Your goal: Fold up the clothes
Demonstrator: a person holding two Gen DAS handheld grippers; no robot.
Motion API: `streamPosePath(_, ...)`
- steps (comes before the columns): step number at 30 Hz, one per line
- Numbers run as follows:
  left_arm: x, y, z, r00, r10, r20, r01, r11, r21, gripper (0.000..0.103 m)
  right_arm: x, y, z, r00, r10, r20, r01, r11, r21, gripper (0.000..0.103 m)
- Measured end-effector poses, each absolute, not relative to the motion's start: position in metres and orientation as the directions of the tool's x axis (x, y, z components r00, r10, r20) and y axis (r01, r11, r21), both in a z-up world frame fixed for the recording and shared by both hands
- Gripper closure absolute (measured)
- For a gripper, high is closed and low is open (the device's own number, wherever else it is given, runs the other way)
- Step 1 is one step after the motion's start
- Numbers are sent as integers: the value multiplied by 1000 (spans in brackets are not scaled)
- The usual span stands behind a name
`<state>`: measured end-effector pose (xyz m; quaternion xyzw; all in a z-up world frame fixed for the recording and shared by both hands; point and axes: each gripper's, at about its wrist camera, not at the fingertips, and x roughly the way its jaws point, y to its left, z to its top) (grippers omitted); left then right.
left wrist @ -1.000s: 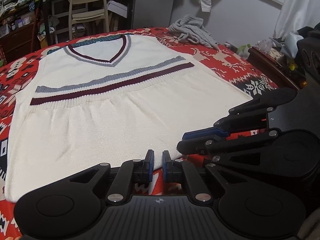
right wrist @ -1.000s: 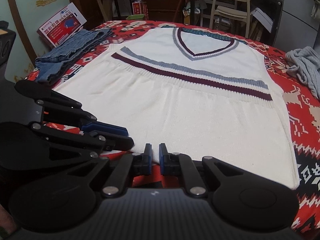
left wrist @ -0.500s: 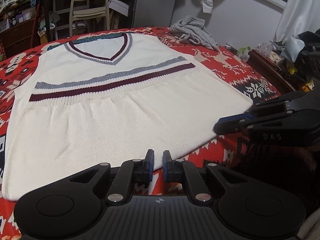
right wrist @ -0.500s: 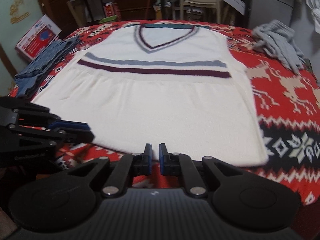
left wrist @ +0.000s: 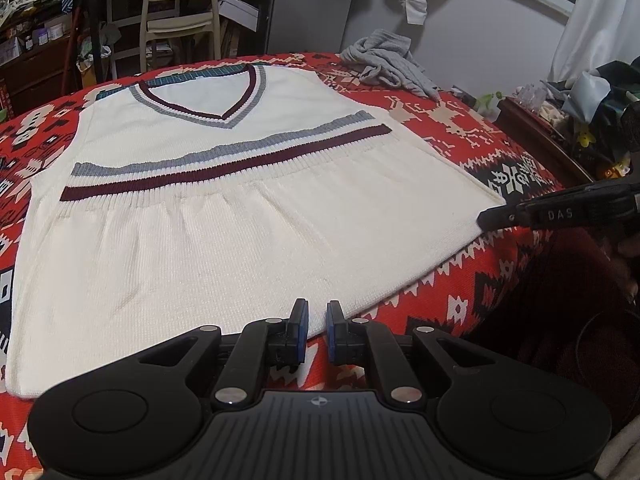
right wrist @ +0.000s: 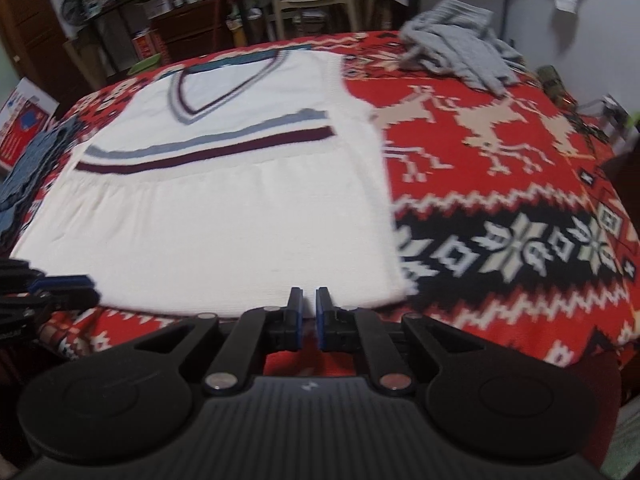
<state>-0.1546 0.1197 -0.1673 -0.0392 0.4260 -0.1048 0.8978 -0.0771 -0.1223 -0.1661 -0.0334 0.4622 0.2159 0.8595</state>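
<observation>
Vest: flat on the patterned blanket, V-neck at the far end, hem toward both tongs.
Left gripper: at the hem edge — fingers a narrow gap apart, holding nothing.
Right gripper: at the hem near the vest's right corner — narrow gap, nothing between.
Obscured: right-wrist view motion-blurred; grey garment crumpled at the far end.

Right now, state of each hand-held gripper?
Left hand-held gripper: open a little, empty, at the vest hem.
Right hand-held gripper: open a little, empty.
</observation>
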Motion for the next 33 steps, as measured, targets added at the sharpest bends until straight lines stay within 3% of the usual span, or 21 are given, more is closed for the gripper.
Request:
streamPosePath(7, -155, 120, -167, 615, -221, -757, 155, 975, -159, 94, -63, -154, -166, 508, 304, -806, -309, 938, 159, 98)
streamPosePath(9, -155, 120, -167, 615, -220, -757, 154, 975, -158, 94, -65, -151, -164, 508, 303, -807, -318, 936, 152, 92)
streamPosePath(24, -157, 132, -166, 615, -228, -755, 105, 972, -209, 94, -115, -20, -161, 358, 512, -781, -652, 736, 184, 93)
streamPosePath(33, -164, 159, -164, 619, -212, -757, 19, 967, -255, 94, -122, 11, -164, 288, 555, -781, -727, 657, 199, 93)
